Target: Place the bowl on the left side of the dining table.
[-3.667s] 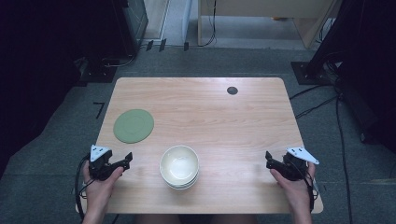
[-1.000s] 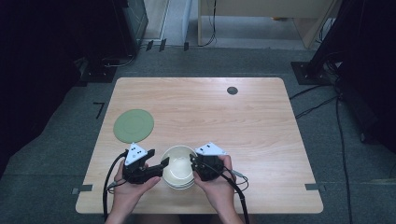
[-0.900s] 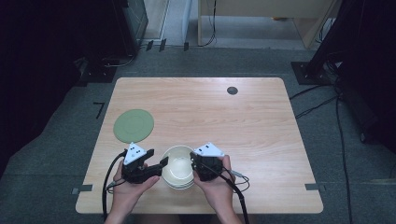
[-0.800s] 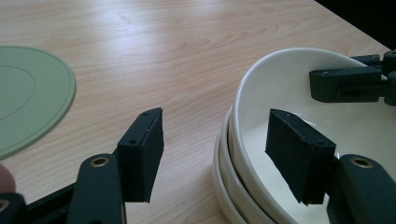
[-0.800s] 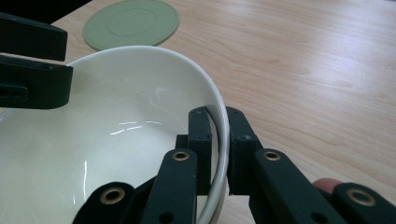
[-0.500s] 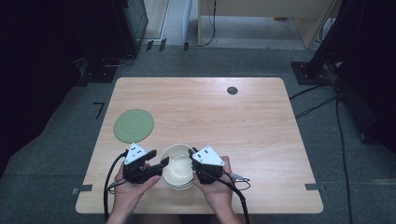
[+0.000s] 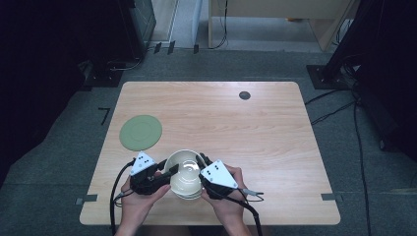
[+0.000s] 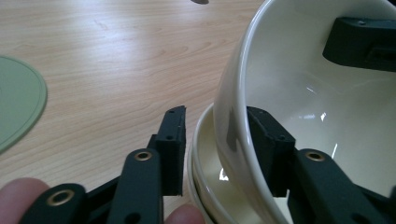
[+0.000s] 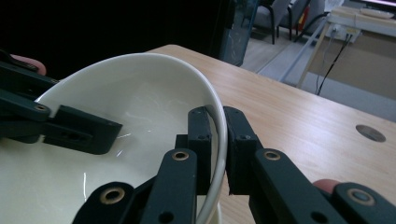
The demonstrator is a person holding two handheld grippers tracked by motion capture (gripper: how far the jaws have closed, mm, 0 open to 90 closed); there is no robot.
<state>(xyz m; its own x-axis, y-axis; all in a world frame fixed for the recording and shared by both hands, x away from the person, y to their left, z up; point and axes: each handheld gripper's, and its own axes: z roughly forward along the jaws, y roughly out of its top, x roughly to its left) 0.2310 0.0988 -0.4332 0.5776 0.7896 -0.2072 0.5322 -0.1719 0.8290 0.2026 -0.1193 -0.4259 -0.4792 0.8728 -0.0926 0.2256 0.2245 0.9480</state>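
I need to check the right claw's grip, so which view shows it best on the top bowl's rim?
The right gripper view: the right claw pinches the top bowl rim. The high view shows it from above, small; the left gripper view shows one jaw inside the bowl.

No text, label, brand or number could be read on anything; the one sign-like mark was a black angled tape mark (image 7: pixel 104 115), shaped roughly like a 7, on the grey floor (image 7: pixel 59 162) left of the table (image 7: pixel 275 128)
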